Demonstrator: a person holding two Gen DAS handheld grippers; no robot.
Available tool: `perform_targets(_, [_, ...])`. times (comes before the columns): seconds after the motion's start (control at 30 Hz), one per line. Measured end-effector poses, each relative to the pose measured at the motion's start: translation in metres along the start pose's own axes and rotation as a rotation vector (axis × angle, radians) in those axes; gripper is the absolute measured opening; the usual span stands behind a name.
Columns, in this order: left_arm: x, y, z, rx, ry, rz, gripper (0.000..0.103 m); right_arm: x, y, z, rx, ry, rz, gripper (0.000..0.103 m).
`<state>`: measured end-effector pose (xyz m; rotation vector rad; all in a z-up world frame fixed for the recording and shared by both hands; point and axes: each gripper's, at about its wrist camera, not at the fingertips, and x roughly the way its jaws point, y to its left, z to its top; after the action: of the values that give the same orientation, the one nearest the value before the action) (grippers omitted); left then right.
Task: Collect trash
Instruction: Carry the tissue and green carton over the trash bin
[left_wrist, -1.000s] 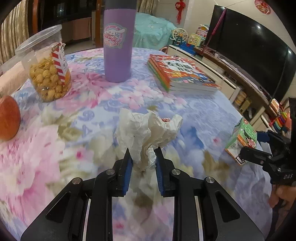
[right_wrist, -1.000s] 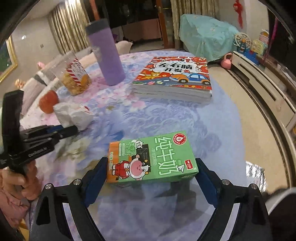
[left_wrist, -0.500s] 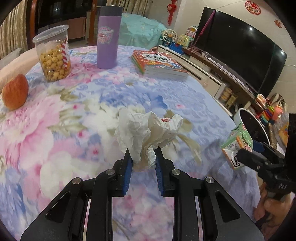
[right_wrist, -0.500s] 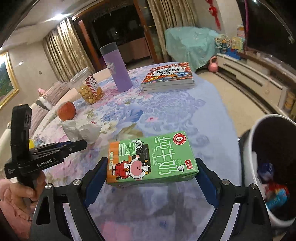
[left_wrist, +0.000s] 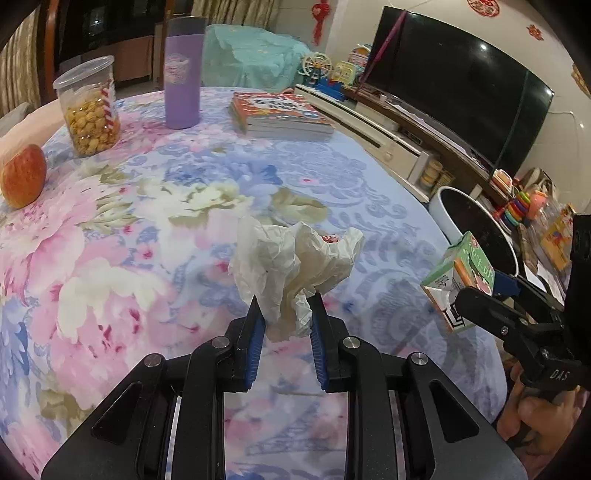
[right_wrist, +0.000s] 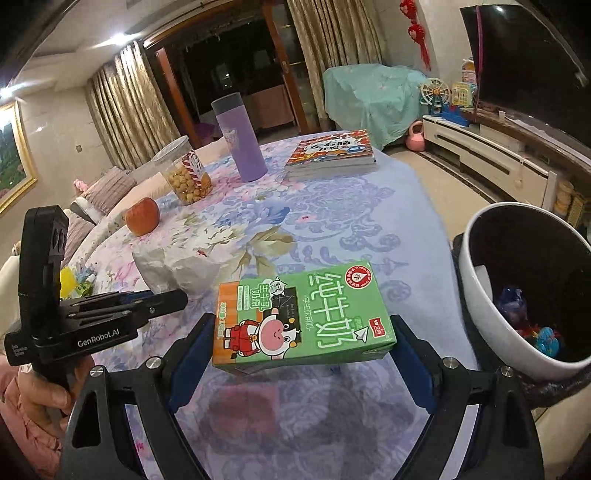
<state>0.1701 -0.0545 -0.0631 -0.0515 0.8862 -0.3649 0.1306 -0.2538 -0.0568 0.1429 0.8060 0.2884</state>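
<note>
Carrying both bits of trash toward the bin right now, so I'd call this past halfway: the pickups look done and only the drops are left. The left gripper (left_wrist: 286, 328) is pinched narrow on the tissue (left_wrist: 291, 266), a crumpled wad sitting centre of the left view, lifted off the surface (left_wrist: 129, 229). The right gripper (right_wrist: 303, 343) is spread wide and clamped on the ends of the carton (right_wrist: 303, 317), a green milk box held flat at lower centre of the right view, just left of the bin (right_wrist: 476, 295). The bin is at the right edge of that view, beside the surface and lower than it, white outside, dark inside, and already has a few colourful wrappers at the bottom, can't tell what exactly. Nothing from either gripper is in it yet. Other containers at the upper left: a clear jar (left_wrist: 86, 110) full of yellow snack balls and a purple tumbler (left_wrist: 183, 74), lid on, contents hidden. The apple (left_wrist: 24, 175) and books (left_wrist: 280, 116) don't look like trash, so probably they stay put.
</note>
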Motion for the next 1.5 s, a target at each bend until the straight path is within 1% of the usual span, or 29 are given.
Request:
perform_targets(0.3, [-0.004,-0.023,-0.002,0.042,0.0,0.0,0.022,-0.021,-0.011,-0.005,0.027,-0.039,-0.007,0.091])
perform_targets(0.6, [-0.001,-0.047,-0.003,0.08,0.008,-0.015,0.022,-0.042,-0.025,-0.007,0.046,-0.079,-0.018,0.091])
perform_targets(1.5, [0.014,-0.108,0.006,0.192,0.028,-0.07,0.022,-0.077,-0.08,-0.016,0.116,-0.12,-0.091,0.091])
